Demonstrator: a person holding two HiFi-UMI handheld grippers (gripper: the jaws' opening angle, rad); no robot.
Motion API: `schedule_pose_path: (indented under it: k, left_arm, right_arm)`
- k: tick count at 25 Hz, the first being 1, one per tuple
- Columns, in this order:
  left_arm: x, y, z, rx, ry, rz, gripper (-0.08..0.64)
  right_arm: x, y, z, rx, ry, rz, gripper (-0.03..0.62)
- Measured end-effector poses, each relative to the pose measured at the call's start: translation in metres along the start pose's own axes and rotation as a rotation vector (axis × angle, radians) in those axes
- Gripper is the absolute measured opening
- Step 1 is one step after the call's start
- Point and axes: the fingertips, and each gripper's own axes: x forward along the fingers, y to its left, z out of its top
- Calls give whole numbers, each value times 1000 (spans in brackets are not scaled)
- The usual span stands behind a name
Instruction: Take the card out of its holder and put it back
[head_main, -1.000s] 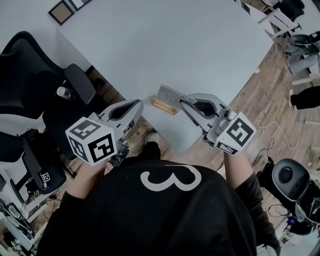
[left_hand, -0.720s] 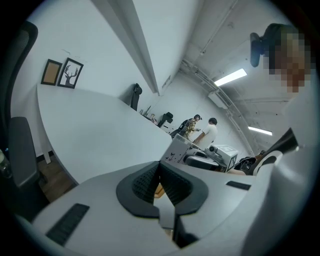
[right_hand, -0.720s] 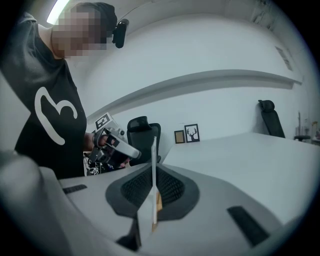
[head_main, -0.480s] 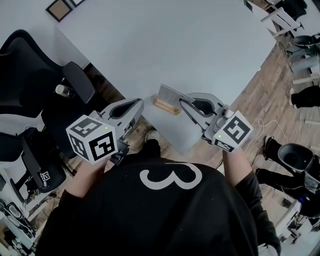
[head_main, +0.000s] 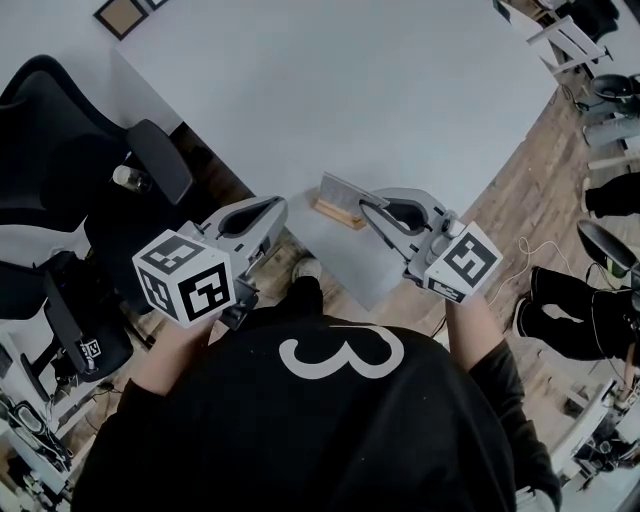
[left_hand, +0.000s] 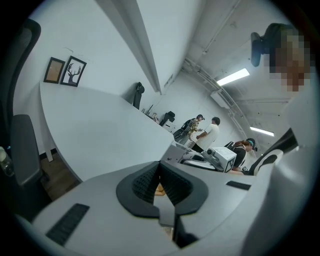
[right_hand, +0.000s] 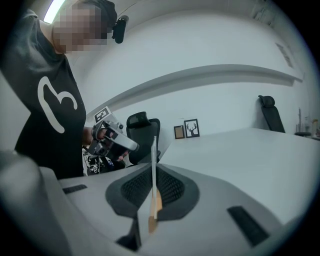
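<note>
A grey card (head_main: 346, 190) stands upright in a small wooden holder (head_main: 336, 212) near the white table's front corner. In the right gripper view the card (right_hand: 153, 150) shows edge-on, and my right gripper (right_hand: 153, 172) is shut on it, with the wooden holder (right_hand: 157, 204) at its foot. In the head view my right gripper (head_main: 366, 205) reaches the card from the right. Left of the holder, off the table's edge, my left gripper (head_main: 278, 207) is shut with nothing in it. The left gripper (left_hand: 160, 167) looks toward the card (left_hand: 170, 154).
The white table (head_main: 350, 90) stretches away behind the holder. A black office chair (head_main: 60, 150) stands at the left, with framed pictures (head_main: 120, 22) on the floor behind it. Wooden floor, cables and another person's legs (head_main: 560, 300) lie to the right. Several people (left_hand: 210, 132) stand far off.
Both grippers and the card stay where they were. At the right, a person's legs have come into view on the wooden floor.
</note>
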Motion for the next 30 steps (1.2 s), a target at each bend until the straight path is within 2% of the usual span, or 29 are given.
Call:
schedule_pose_path:
  k: [15, 23, 30]
  left_arm:
    - [1, 6, -6, -10, 10, 15, 14]
    - [4, 6, -3, -20, 3, 13, 14]
    - [-7, 1, -7, -19, -13, 26, 14]
  right_arm:
    - [5, 0, -37, 16, 30, -4, 23]
    - [6, -3, -39, 31, 28, -20, 25]
    - [6, -5, -38, 91, 21, -55, 36]
